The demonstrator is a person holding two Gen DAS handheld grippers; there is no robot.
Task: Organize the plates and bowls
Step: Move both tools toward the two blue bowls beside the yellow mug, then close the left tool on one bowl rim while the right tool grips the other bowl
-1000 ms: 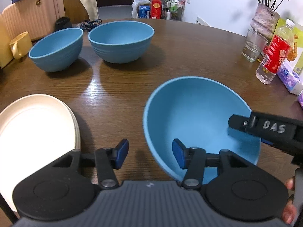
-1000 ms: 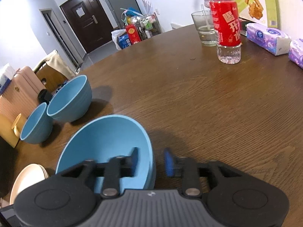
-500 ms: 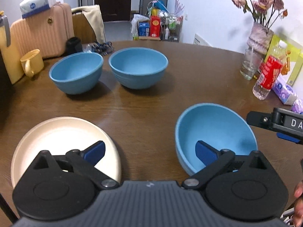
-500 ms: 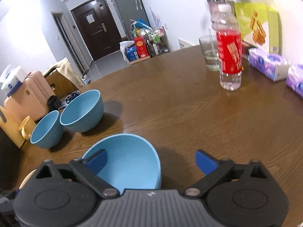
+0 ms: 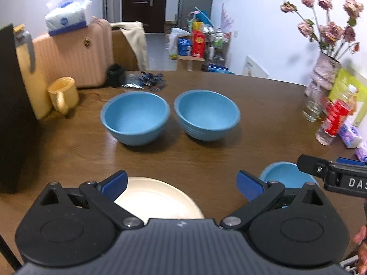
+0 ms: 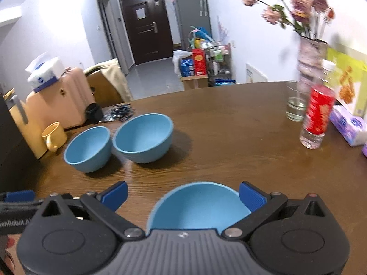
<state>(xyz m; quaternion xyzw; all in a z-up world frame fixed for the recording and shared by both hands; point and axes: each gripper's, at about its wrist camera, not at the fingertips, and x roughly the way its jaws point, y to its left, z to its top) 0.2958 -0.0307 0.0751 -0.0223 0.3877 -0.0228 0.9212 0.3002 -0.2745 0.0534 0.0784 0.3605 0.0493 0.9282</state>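
bowls ahead of us — two blue bowls (image 5: 135, 118) (image 5: 207, 114) sit side by side across the table (image 5: 263, 123), a third blue bowl (image 6: 199, 208) just below our right tongs (image 6: 182, 196) — nearer than our left tongs (image 5: 182, 183) over the cream plate (image 5: 156, 199); both tongs gape wide, empty.

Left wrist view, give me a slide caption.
Open left tool above cream plate, facing two blue bowls on brown wooden table.
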